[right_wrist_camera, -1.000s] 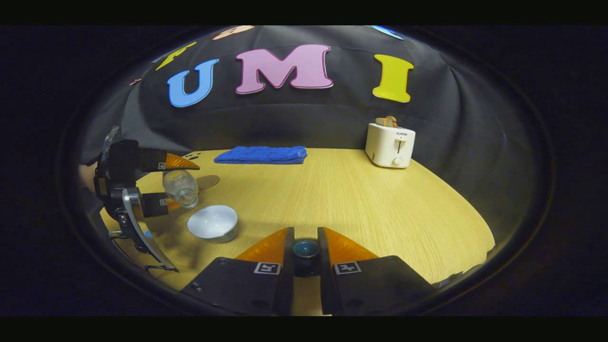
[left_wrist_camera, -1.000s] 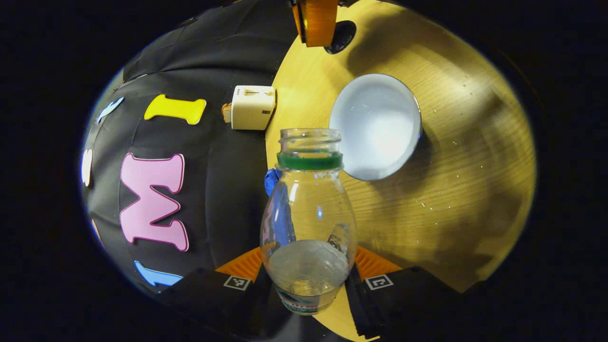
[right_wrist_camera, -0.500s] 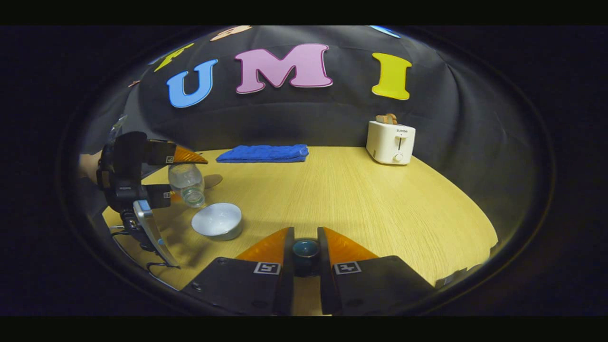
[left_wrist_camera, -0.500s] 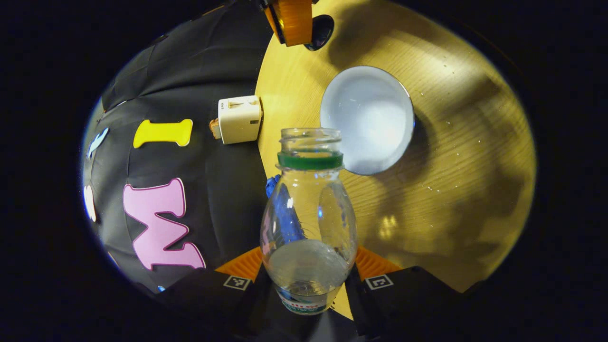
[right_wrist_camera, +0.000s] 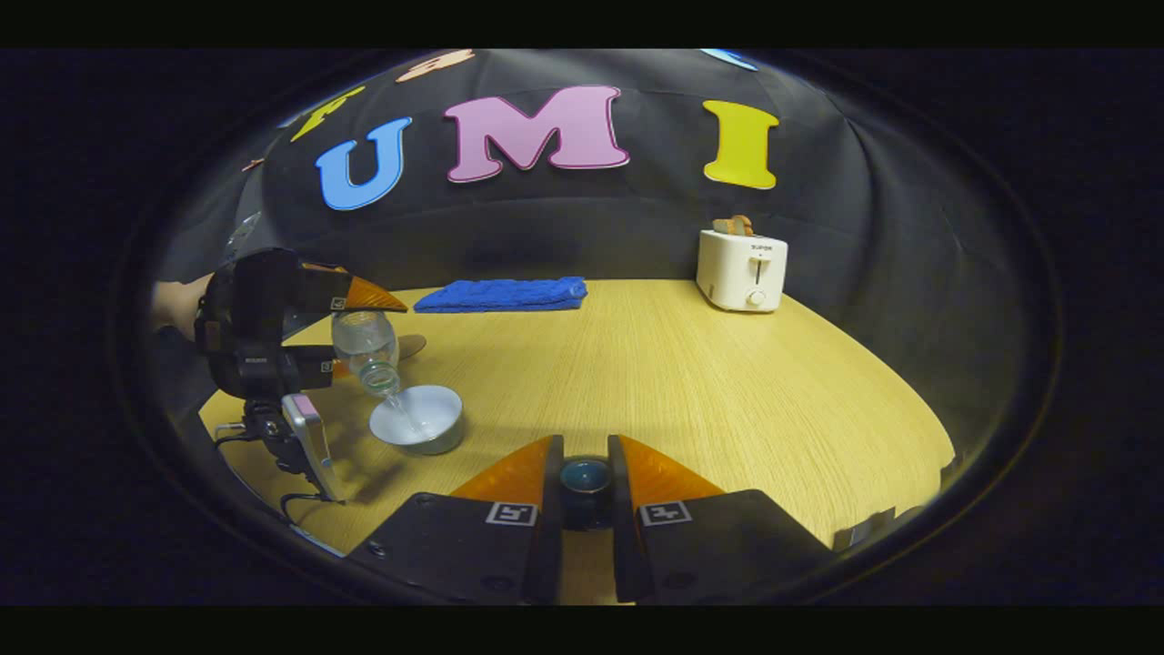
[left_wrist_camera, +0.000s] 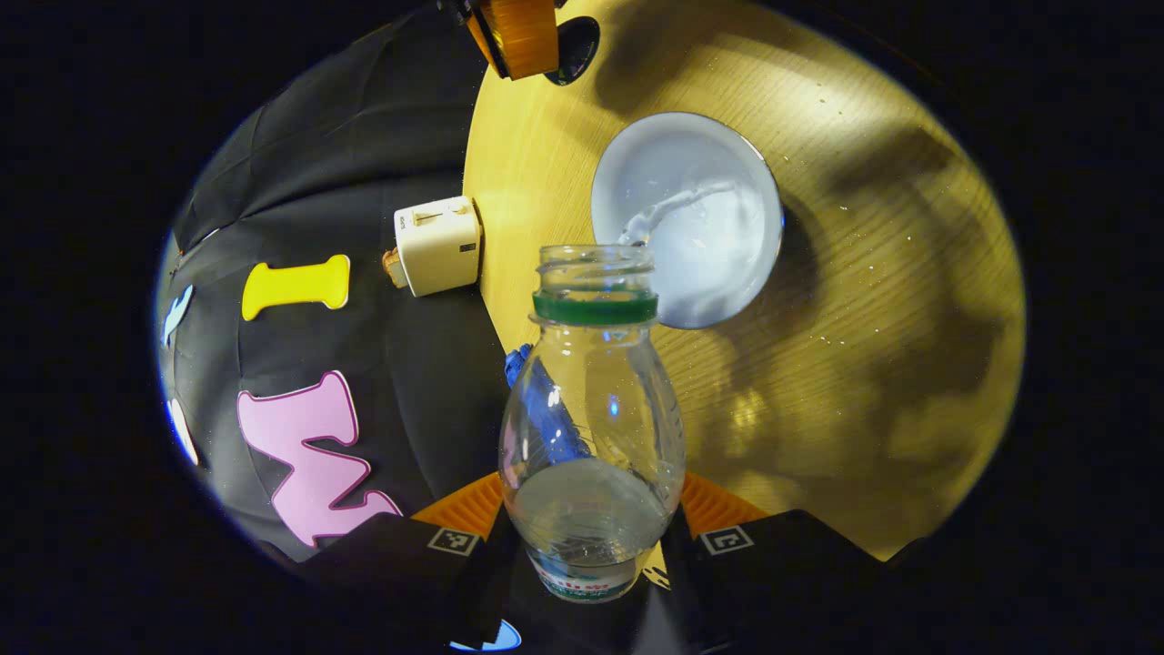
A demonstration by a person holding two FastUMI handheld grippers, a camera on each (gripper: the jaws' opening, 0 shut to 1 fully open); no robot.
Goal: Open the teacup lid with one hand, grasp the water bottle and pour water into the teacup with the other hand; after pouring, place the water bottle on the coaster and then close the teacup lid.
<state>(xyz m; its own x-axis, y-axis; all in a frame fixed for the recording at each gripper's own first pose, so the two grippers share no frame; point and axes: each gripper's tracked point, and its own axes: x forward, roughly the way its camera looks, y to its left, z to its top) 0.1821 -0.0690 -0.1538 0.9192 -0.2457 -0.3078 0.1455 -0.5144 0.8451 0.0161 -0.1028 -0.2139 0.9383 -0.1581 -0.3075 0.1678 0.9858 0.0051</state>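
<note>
A: Count?

B: Two grippers, one water bottle (left_wrist_camera: 591,428), one teacup (left_wrist_camera: 688,218), one lid (right_wrist_camera: 585,477), one coaster (right_wrist_camera: 409,346), one toaster (right_wrist_camera: 742,270), one blue towel (right_wrist_camera: 500,294), all on one wooden table (right_wrist_camera: 691,382).

A: Jaws?

B: Left gripper (left_wrist_camera: 591,537) is clenched on the bottle's lower body, both fingers pressing it. Right gripper (right_wrist_camera: 585,496) is clamped on the lid's knob, holding it just above the near edge of the table.

A: Where's the bottle?

B: In the right gripper view it's at the far left, tipped mouth-down over the teacup (right_wrist_camera: 418,418), and a thin stream runs into the cup. The coaster lies just behind it. Toaster far right, towel at the far edge, centre-left.

A: Change from a second ago?

B: The bottle was tilted then, but with no water leaving it. It has since tipped further and moved over the cup, and the pour has started. In the left gripper view water now splashes inside the cup. The right gripper hasn't moved.
</note>
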